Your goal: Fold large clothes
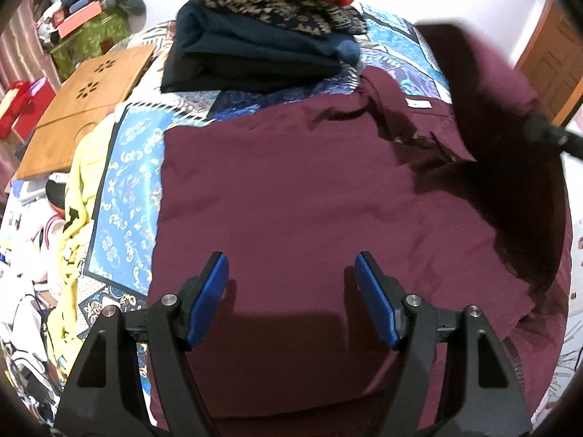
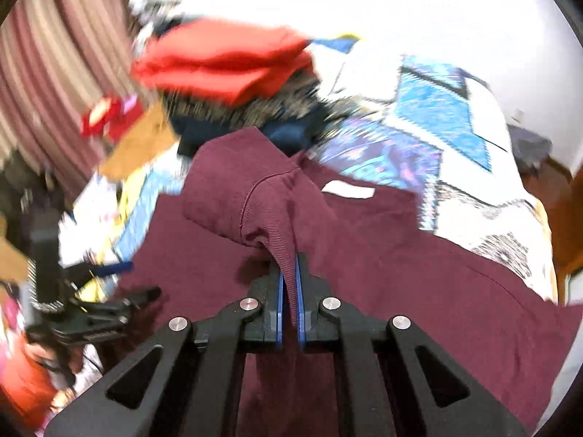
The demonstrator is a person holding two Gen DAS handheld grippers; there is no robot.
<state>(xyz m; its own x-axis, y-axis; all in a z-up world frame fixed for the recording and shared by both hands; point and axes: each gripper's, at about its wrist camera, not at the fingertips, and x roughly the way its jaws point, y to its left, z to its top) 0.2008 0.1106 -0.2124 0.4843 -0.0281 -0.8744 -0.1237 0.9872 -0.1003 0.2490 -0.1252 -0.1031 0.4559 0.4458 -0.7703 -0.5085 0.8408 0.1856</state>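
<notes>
Your right fingers [image 2: 290, 284] are pinched together on a ribbed cuff [image 2: 271, 229] of the maroon shirt [image 1: 291, 196], the fabric gripped between the blue pads and lifted clear of the rest of the garment. Your left fingers [image 1: 291, 298] stand well apart with nothing between them, hovering just over the near part of the shirt's body.

The shirt lies spread on the patterned bedspread [image 1: 124, 167], its long axis running away from you: hem end near the left fingers, collar [image 1: 419, 123] and white label [image 1: 419, 103] at the far end, close to the stack of folded clothes [image 1: 262, 36]. The raised sleeve hangs on the shirt's right side, where the left wrist view shows it only as a dark blurred mass [image 1: 503, 167].

What matters, as I judge it, is that the flat body lies to the left of the held cuff. So carrying the sleeve means going across the shirt's width, toward the left fingers, not along its length. Your right hand has the only grip and is the one to do it. The left is nearer the hem and could pin the body flat while the sleeve comes over. Watch that the body is not dragged along with the sleeve.
</notes>
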